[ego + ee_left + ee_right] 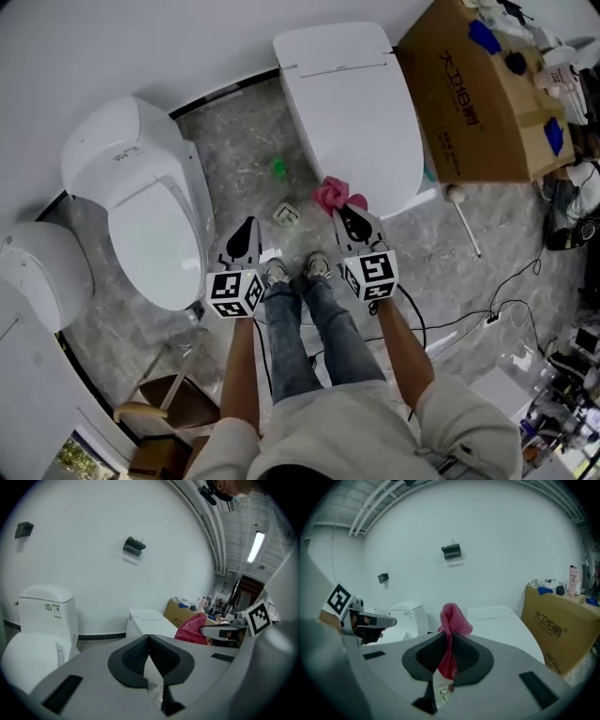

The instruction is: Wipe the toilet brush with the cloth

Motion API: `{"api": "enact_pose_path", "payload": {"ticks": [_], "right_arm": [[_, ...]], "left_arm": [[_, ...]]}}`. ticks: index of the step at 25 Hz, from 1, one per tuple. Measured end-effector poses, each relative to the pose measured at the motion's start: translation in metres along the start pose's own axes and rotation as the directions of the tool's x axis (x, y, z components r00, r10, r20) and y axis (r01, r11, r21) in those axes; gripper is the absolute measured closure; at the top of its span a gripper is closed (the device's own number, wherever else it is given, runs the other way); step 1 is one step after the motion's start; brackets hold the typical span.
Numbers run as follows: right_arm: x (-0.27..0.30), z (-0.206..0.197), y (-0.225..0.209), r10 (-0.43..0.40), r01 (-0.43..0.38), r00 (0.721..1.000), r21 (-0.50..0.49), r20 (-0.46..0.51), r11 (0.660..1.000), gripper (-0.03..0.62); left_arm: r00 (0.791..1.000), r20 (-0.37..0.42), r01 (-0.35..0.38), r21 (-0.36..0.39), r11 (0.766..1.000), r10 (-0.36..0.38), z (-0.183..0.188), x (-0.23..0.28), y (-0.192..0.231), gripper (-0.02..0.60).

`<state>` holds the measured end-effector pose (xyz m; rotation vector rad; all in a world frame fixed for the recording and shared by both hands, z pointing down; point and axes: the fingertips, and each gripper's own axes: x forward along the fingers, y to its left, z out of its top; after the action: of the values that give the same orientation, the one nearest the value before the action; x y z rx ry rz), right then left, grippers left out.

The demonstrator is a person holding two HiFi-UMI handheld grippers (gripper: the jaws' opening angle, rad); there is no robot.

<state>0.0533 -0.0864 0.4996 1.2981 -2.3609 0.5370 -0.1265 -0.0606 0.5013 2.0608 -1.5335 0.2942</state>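
Note:
My right gripper point(340, 212) is shut on a pink cloth point(330, 195), which bunches up above its jaws point(451, 616). It hangs in front of the closed-lid toilet. My left gripper point(248, 225) hangs beside it to the left, jaws pressed together with nothing between them point(149, 639). The pink cloth point(192, 629) also shows to the right in the left gripper view. A thin white stick with a round end, seemingly the toilet brush point(465, 221), lies on the grey floor to the right, below the cardboard box. Neither gripper is near it.
A white toilet point(150, 206) stands at the left and a closed-lid toilet point(347, 112) ahead. A cardboard box point(478, 103) sits at the right. A green object point(278, 169) and a small white item point(286, 214) lie on the floor. Cables point(506, 309) trail at the right.

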Motion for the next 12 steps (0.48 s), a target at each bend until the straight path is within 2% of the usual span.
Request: {"api": "enact_pose_path", "payload": {"ticks": [3, 8, 12], "right_arm": [[-0.013, 0.038, -0.006, -0.013, 0.014, 0.999, -0.013, 0.047, 1.0, 0.536], [-0.031, 0.097, -0.018, -0.049, 0.047, 0.988, 0.018, 0.144, 0.999, 0.534], [-0.043, 0.134, -0.025, -0.055, 0.056, 0.981, -0.001, 0.185, 0.998, 0.534]], "left_arm": [[0.999, 0.032, 0.009, 0.029, 1.0, -0.01, 0.032, -0.002, -0.011, 0.561], [0.997, 0.063, 0.038, 0.082, 0.996, -0.043, 0.07, -0.007, -0.043, 0.561], [0.994, 0.086, 0.059, 0.122, 0.991, -0.07, 0.105, -0.014, -0.068, 0.561]]}}
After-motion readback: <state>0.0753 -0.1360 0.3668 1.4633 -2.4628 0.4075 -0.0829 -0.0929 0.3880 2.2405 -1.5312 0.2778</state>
